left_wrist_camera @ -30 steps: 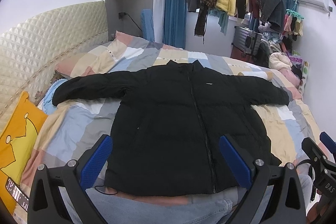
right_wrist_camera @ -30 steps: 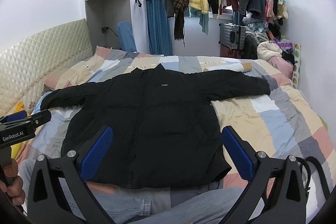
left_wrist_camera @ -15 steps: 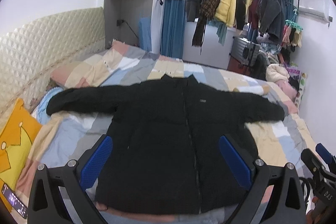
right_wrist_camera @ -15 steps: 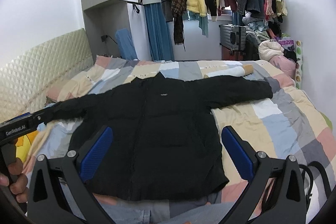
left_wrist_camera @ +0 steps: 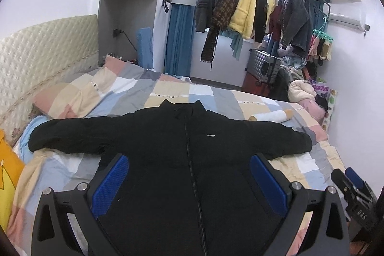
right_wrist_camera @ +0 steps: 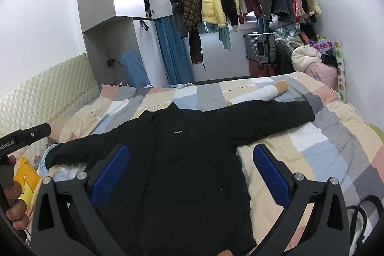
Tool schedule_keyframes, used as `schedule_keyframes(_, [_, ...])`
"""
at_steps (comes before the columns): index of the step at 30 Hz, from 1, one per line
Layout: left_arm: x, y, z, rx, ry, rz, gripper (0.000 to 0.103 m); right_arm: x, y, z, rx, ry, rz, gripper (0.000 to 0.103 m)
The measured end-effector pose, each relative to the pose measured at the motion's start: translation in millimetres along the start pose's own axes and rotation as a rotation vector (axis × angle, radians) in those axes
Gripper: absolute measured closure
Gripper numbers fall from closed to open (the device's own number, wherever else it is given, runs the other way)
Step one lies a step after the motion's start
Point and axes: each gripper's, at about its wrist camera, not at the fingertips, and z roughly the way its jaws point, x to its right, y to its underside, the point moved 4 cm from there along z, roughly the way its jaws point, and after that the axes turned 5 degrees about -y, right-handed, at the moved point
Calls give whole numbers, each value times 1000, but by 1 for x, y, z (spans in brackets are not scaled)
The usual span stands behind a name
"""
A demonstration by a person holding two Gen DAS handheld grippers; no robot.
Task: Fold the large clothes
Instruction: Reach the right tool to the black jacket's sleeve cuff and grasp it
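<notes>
A large black puffer jacket (left_wrist_camera: 182, 160) lies flat and zipped on the patchwork bed (left_wrist_camera: 182, 92), front up, both sleeves spread out sideways; it also shows in the right wrist view (right_wrist_camera: 182, 160). My left gripper (left_wrist_camera: 189, 176) is open and empty, held above the jacket's lower body. My right gripper (right_wrist_camera: 189, 169) is open and empty, above the jacket's lower right side. The right gripper's body shows at the right edge of the left wrist view (left_wrist_camera: 355, 193). The jacket's hem is hidden below the frames.
A quilted headboard (left_wrist_camera: 36, 64) runs along the left. A yellow cushion (left_wrist_camera: 7, 167) lies at the bed's left edge. A rolled white-and-tan bolster (left_wrist_camera: 271, 115) lies beyond the right sleeve. Hanging clothes (left_wrist_camera: 249, 8), a suitcase (left_wrist_camera: 264, 66) and piled laundry stand past the bed.
Both grippers have risen and tilted upward, so the jacket sits lower in view and more of the room shows. Both stay open. The jacket has not moved.
</notes>
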Motion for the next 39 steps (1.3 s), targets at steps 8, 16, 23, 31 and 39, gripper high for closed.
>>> schedule_keyframes(8, [0,16,61,-27,-8,-7,0,85,-16,64,21,146,23,0])
schedule_keyframes(16, [-5,37,113,-42,-64,5,0,233,-12,154,-18,194,213,20])
schedule_keyframes(23, [-11,50,152,-82,-108,-14,0,333,-2,219,15,229,377,20])
schedule_keyframes(31, [-21,66,197,-112,-175,-25,0,429,21,284,28,190,636,25])
schedule_keyframes(39, [-24,74,225,-133,-204,-28,0,480,33,307,114,184,793,22])
